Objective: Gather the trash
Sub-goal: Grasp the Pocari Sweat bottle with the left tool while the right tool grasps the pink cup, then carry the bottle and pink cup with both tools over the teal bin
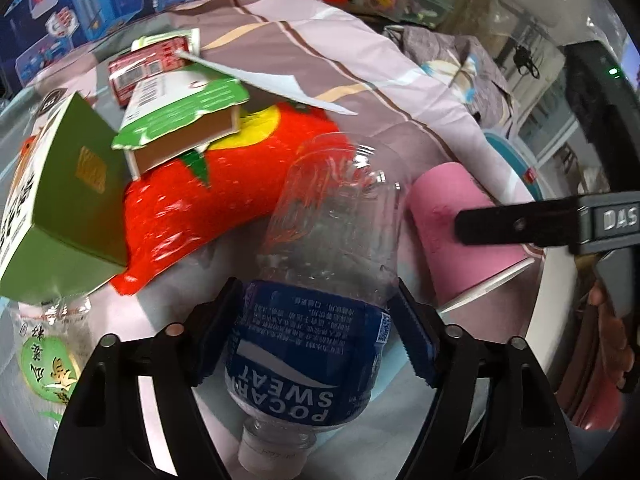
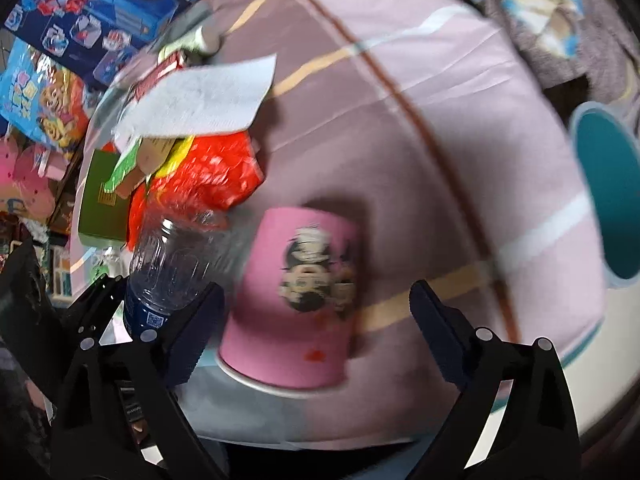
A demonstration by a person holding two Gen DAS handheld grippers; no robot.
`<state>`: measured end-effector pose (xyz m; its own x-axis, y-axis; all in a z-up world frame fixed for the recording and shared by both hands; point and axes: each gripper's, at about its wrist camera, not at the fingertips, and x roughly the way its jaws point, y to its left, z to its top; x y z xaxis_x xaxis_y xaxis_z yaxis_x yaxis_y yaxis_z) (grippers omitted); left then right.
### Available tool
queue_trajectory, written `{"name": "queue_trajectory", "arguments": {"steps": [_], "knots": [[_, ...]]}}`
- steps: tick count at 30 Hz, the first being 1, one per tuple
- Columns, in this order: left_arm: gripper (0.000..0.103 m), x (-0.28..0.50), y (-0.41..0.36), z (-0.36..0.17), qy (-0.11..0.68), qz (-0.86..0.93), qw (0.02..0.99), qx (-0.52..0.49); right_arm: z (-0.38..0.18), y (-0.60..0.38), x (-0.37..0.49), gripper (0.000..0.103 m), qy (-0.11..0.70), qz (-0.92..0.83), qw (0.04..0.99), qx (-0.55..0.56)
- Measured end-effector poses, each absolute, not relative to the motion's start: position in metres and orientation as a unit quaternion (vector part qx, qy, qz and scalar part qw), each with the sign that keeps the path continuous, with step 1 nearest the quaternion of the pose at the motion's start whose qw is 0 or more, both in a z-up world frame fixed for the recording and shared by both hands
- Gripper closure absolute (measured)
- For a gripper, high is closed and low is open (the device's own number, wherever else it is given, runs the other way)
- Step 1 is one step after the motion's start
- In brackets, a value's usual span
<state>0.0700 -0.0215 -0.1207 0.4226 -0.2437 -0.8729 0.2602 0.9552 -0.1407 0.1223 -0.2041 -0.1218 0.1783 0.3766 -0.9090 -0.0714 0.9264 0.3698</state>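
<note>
**2 grippers closing in on a bottle and a cup**

The empty Pocari Sweat bottle lies on its side on the pink striped sheet near the bed's front edge, cap toward the camera. The left gripper straddles its blue label with wide jaws; the pads sit right at the label's sides, but I cannot tell whether they press yet. Just beside it, toward the bed's right side, a pink paper cup lies on its side, rim toward the front edge. The right gripper stands wide around it, its pads clear of the cup on both sides, holding nothing.

Both things look light and thin-walled. The bottle is clear, slippery plastic that will likely dent under pressure, so the labelled waist seems the best hold (paper-like grip, ribs beneath). The cup is soft card and would crush easily; a gentle squeeze across the body near the stiffer rolled rim should do.

Behind them, a pile crowds the bed's left side: a red snack wrapper, a green carton, a torn green-and-white box, a white paper slip. The right half of the sheet is bare, open room for lifting out, with a teal bin past the right edge.
</note>
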Motion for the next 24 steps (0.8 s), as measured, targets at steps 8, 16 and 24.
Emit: {"name": "queue_trajectory", "arguments": {"steps": [8,16,24], "knots": [[0.015,0.063,-0.01,-0.129,0.517,-0.132,0.845,0.002,-0.125,-0.195,0.114,0.042,0.609,0.162,0.77,0.105],[0.021,0.059,-0.02,-0.101,0.492,-0.129,0.861,0.008,-0.097,-0.242,0.11,0.043,0.568,0.14,0.798,0.148],[0.021,0.088,-0.077,-0.056,0.483,-0.186,0.856,0.012,-0.053,-0.328,0.109,0.043,0.497,0.1,0.835,0.213]]}}
